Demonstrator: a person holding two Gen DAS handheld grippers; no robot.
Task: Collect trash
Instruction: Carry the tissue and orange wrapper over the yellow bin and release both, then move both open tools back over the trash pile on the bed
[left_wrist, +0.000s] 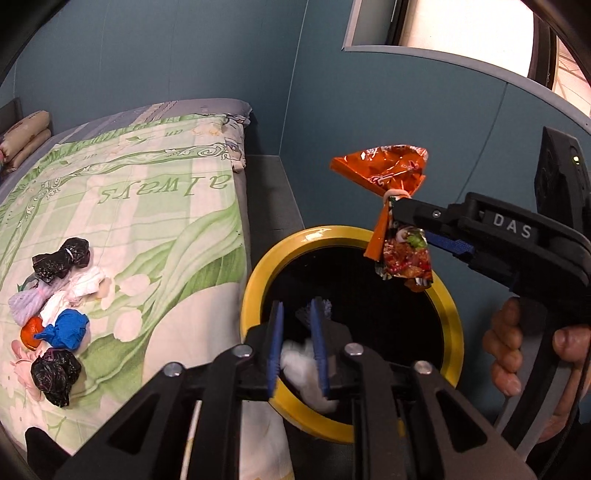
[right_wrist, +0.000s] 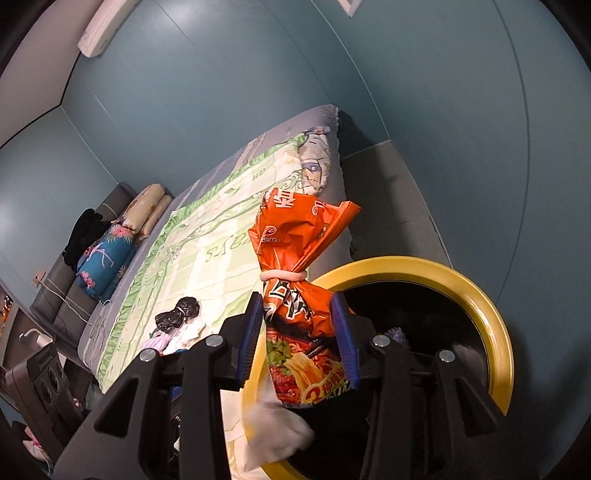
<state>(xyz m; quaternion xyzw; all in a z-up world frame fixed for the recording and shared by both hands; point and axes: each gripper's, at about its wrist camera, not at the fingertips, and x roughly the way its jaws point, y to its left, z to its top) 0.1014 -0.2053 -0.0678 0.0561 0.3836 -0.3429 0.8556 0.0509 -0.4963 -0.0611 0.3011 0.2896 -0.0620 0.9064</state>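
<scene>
Orange foil, a noodle wrapper (right_wrist: 295, 280) tied at its waist with a pale band, is sitting between the blue pads of the right gripper (right_wrist: 297, 334). The pads are flanking it just below the band; the right-hand pad is touching the foil, but a thin gap seems to be showing at the left-hand pad, so whether the grip is firm I cannot tell. In the left wrist view the same wrapper (left_wrist: 391, 206) is hanging from the tip of the right gripper (left_wrist: 397, 218) above the far side of the bin (left_wrist: 258, 273), a black drum with a yellow rim. A hand (left_wrist: 517, 350) is wrapping the handle of that tool.

The left gripper (left_wrist: 297, 347) is pointing down over the near rim of the bin. Its jaws are standing partly apart, and a white crumpled wad (left_wrist: 303, 369), blurred, is lying between the pads (left_wrist: 275, 347) and spilling below them; the pads are not visibly pressing on it. The right wrist view is showing the same wad (right_wrist: 277, 432) blurred at the near rim of the bin (right_wrist: 495, 325).

More trash is lying on the bed (left_wrist: 166, 229) to the left of the bin: a cluster of tied bundles (left_wrist: 55, 314), black, white, lilac, blue and orange, well apart from both tools.
</scene>
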